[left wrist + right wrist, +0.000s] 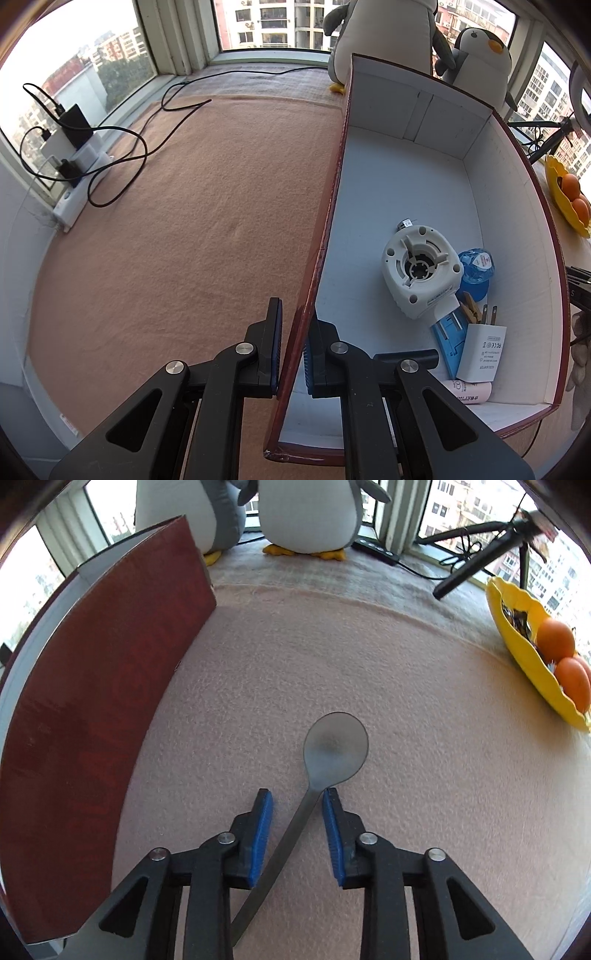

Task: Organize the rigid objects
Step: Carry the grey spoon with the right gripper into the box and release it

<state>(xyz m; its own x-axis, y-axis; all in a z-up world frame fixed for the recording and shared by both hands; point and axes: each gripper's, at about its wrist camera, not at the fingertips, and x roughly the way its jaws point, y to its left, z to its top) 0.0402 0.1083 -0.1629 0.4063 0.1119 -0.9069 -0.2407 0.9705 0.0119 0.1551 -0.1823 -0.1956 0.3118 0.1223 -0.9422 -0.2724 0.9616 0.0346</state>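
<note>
My left gripper (293, 332) is shut on the near left wall of a dark red box (328, 221) with a white inside, one finger outside and one inside. In the box lie a white round appliance base (421, 273), a blue bottle (474, 269), a white charger (480, 350) and a pink tube (469, 391). My right gripper (297, 805) points down at the carpet with a metal spoon (334, 749) between its blue pads. The handle runs slantwise, touching the right pad's tip and the left pad's base. The box's red outer wall (92, 720) stands to its left.
Two plush penguins (306, 513) sit by the window behind the box. A yellow dish with oranges (532, 653) is at the right, a tripod leg (476, 565) behind it. A power strip with chargers and cables (74, 155) lies at the carpet's far left.
</note>
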